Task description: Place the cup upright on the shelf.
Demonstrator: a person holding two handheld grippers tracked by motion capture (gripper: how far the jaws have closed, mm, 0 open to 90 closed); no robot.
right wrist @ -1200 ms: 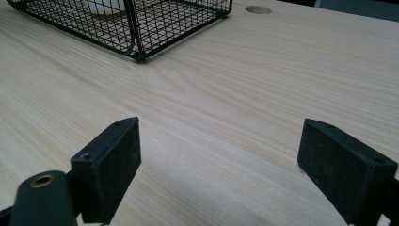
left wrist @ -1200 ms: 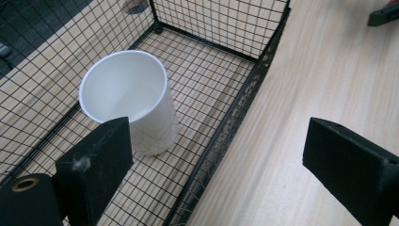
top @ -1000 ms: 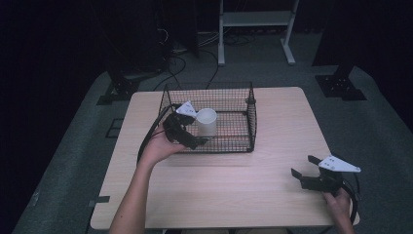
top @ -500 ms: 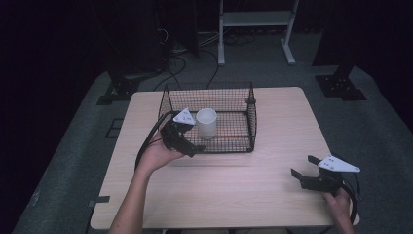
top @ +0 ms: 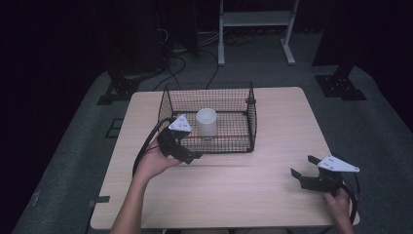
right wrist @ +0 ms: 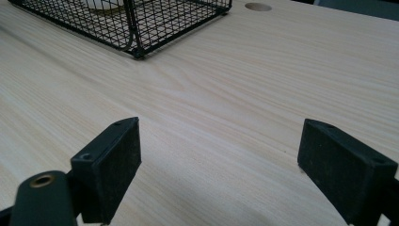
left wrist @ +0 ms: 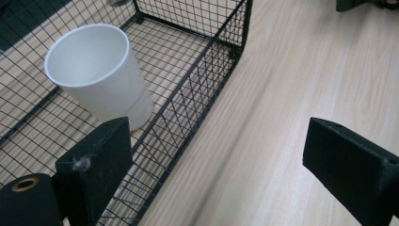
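Observation:
A white paper cup (top: 206, 122) (left wrist: 99, 75) stands upright inside a black wire basket (top: 243, 100) (left wrist: 207, 49) at the back middle of the wooden table (top: 243, 195). My left gripper (top: 187, 155) (left wrist: 216, 174) is open and holds nothing; it hovers over the basket's front left corner, one jaw above the wire floor and the other above bare table. My right gripper (top: 304, 168) (right wrist: 226, 169) rests open near the table's front right edge, nothing between its jaws. The basket's corner (right wrist: 134, 28) lies far ahead of it.
A round cable hole (right wrist: 258, 6) is cut in the tabletop beyond the basket. A white metal stand (top: 255, 19) and black equipment bases (top: 341, 85) sit on the grey floor behind the table. Cables (top: 141, 156) trail from the left gripper.
My left gripper has let go of the cup, which now stands in the basket, and has drawn back toward the basket's front left corner. The right gripper has not moved.

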